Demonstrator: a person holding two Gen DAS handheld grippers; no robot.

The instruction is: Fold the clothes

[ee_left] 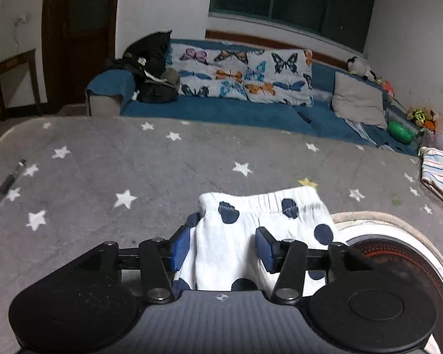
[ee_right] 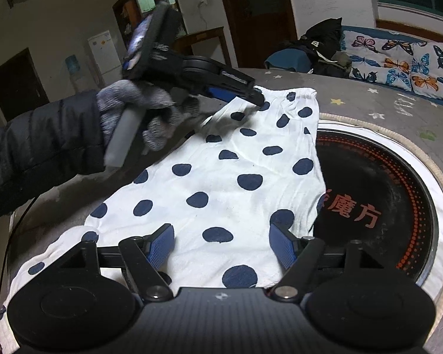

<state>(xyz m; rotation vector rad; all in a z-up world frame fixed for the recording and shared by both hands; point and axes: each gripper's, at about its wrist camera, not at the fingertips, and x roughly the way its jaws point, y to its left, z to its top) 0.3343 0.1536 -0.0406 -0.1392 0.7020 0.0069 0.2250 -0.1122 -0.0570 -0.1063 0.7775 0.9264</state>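
White cotton shorts with navy polka dots (ee_right: 221, 174) lie spread across the grey star-patterned table cover (ee_left: 133, 153), their elastic waistband at the far end and one edge draped over the round black heater plate with orange lettering (ee_right: 378, 194), probably laid flat so they can be folded. The left gripper (ee_left: 224, 246), held in a grey knit-gloved hand (ee_right: 138, 115), reaches the waistband's left corner with its blue pads apart and cloth between them, not pinched as far as I can tell. The right gripper (ee_right: 221, 246) hovers wide open over the near end, gripping nothing.
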